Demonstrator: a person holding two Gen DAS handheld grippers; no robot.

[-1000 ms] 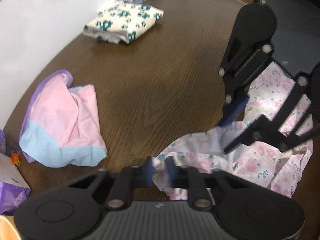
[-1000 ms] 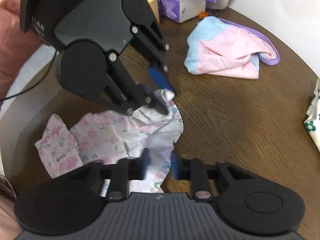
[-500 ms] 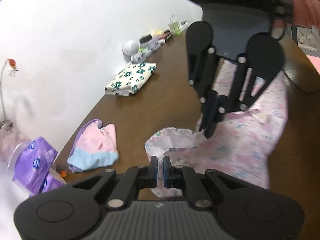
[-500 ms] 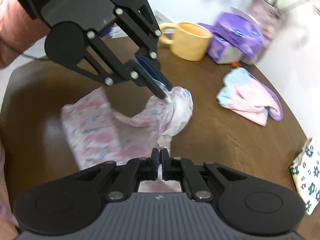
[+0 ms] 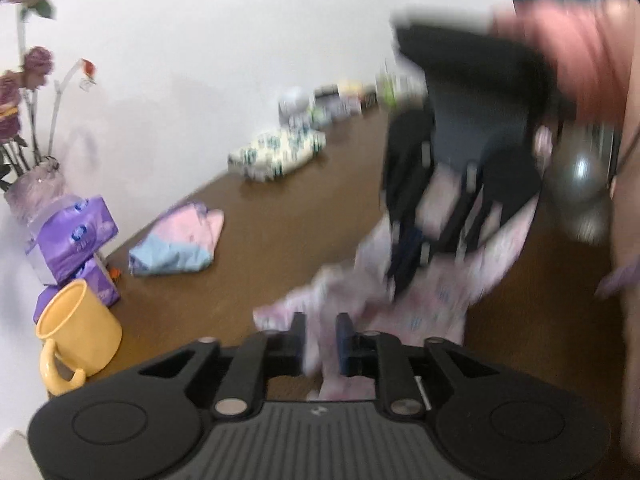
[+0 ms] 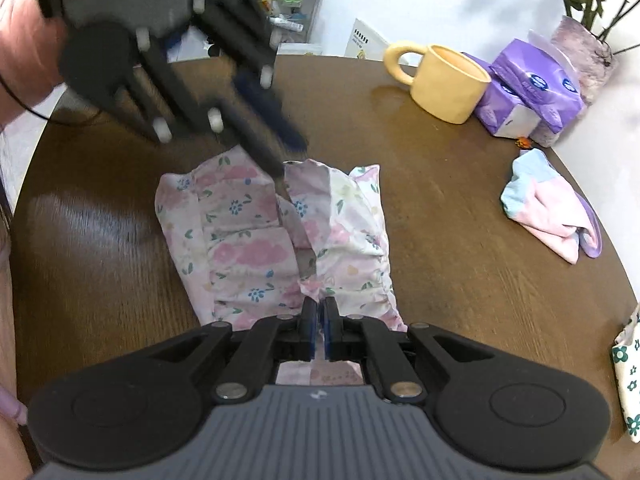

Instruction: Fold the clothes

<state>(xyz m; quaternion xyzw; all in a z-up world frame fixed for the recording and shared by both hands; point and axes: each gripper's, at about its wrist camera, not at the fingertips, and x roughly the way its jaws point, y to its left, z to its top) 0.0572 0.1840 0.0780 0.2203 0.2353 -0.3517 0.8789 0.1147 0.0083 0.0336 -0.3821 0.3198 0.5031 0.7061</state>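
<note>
Since a second ago the floral garment (image 6: 280, 240) has been lifted and spread out on the brown table (image 6: 440, 240). Its near hem is pinched by the closed right gripper (image 6: 319, 328); the left gripper (image 5: 321, 338) jaws are opening, cloth between them. A yellow mug (image 6: 444, 84), tissue packs (image 6: 536, 88) and a pastel garment (image 6: 552, 216) are seen aside.

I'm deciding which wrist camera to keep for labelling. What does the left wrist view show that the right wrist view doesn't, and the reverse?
Only the left wrist view shows the folded cream garment with teal flowers whole, and the grey ball.

Only the right wrist view shows the cluttered rack and the white card.

Both show the pink floral garment, yellow mug, purple tissue packs, pastel garment, right gripper shut on the floral cloth, and left gripper, its jaws opening around cloth.
</note>
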